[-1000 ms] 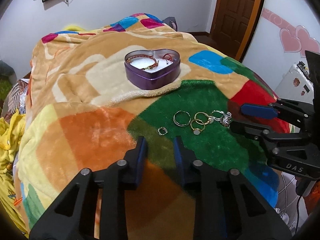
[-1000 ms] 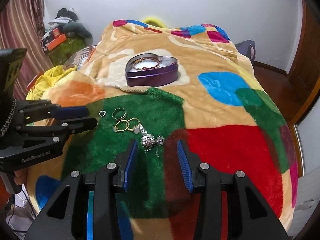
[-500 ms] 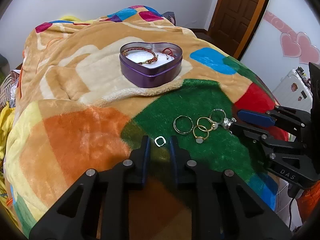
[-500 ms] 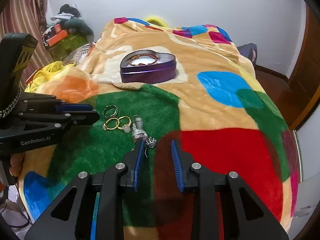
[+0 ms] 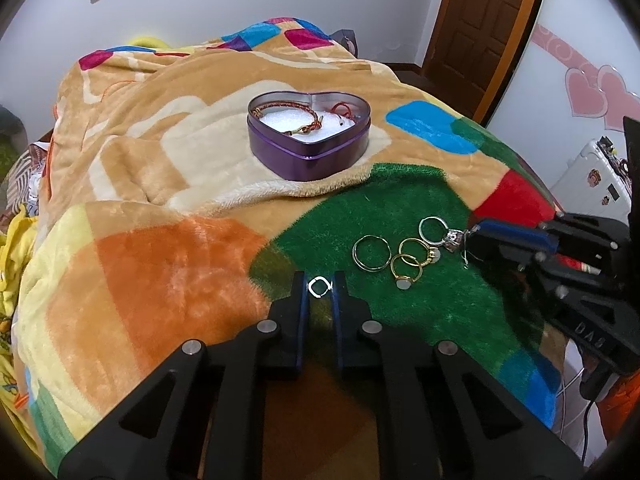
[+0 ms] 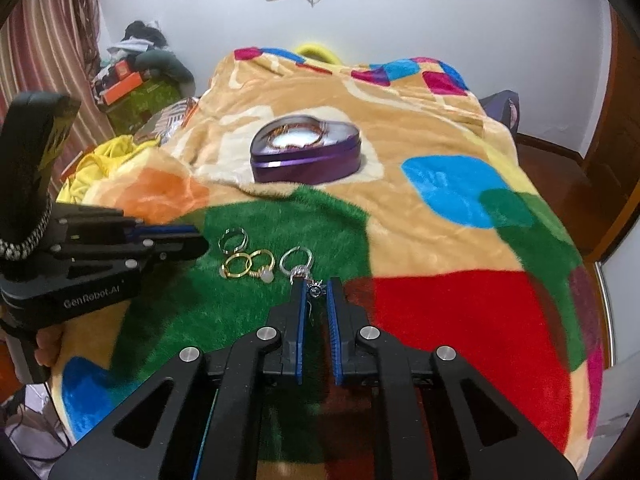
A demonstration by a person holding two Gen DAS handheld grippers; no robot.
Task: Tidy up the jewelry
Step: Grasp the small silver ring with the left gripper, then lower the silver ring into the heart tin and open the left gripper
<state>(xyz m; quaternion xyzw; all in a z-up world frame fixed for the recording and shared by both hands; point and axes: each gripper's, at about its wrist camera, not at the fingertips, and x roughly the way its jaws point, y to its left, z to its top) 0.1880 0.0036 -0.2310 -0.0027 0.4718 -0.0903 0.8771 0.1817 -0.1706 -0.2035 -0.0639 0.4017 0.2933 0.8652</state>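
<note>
On the green patch of the blanket (image 5: 400, 320) my left gripper (image 5: 319, 280) is closing, and its pads touch both sides of a small squarish silver ring (image 5: 319, 287). My right gripper (image 6: 316, 284) is closing on a silver charm (image 6: 315, 290), gripped at its fingertips. Between the two grippers lie a silver band (image 5: 372, 258), two gold rings (image 5: 412, 264) and a stone-set silver ring (image 5: 434, 230). Further back stands the purple heart-shaped tin (image 5: 308, 160) with a braided bracelet (image 5: 292, 118) on its white lining.
The blanket covers a bed that drops away at the near and side edges. Yellow cloth (image 6: 104, 156) and a pile of clothes and boxes (image 6: 136, 68) lie to the left. A wooden door (image 5: 480, 20) and a white appliance (image 5: 592, 176) are on the right.
Both pairs of jaws have narrowed. The left gripper came forward until the small ring sat between its tips. The right one closed around the silver charm.
</note>
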